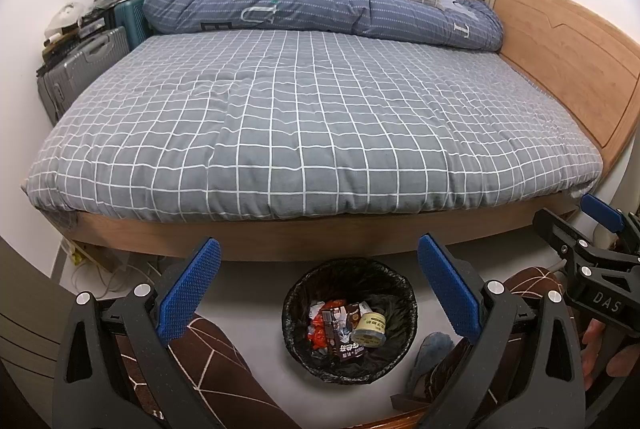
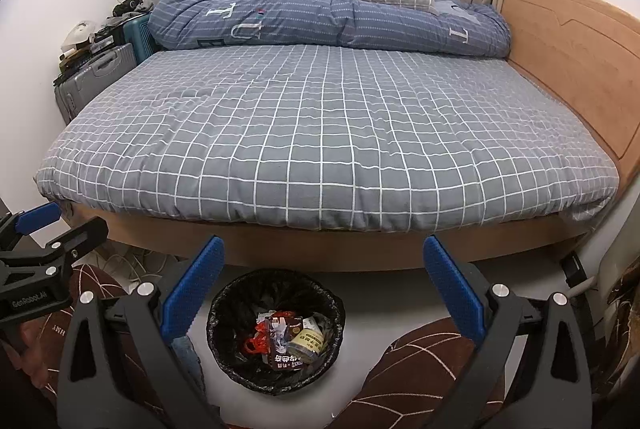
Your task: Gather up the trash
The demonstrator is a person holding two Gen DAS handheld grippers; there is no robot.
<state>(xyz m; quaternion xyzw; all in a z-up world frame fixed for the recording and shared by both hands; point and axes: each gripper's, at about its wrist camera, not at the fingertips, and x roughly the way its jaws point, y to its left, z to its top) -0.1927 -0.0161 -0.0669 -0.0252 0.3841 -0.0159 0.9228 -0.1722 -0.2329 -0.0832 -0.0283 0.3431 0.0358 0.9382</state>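
Observation:
A round bin with a black liner [image 1: 296,293] [image 2: 224,309] stands on the floor in front of the bed. Inside lie wrappers [image 1: 344,325] [image 2: 282,343], red plastic and a small yellowish can [image 1: 370,329] [image 2: 306,343]. My left gripper [image 1: 320,289] is open and empty, held above the bin. My right gripper [image 2: 324,289] is open and empty, above and slightly right of the bin. The right gripper also shows at the right edge of the left wrist view [image 1: 576,225]; the left one shows at the left edge of the right wrist view [image 2: 68,219].
A bed with a grey checked sheet [image 1: 300,125] [image 2: 320,133] fills the view, with a blue duvet [image 1: 320,5] and pillow at the back. Suitcases [image 1: 80,69] stand at its left, a wooden headboard [image 1: 568,53] at right. The person's brown patterned knees [image 1: 216,361] flank the bin.

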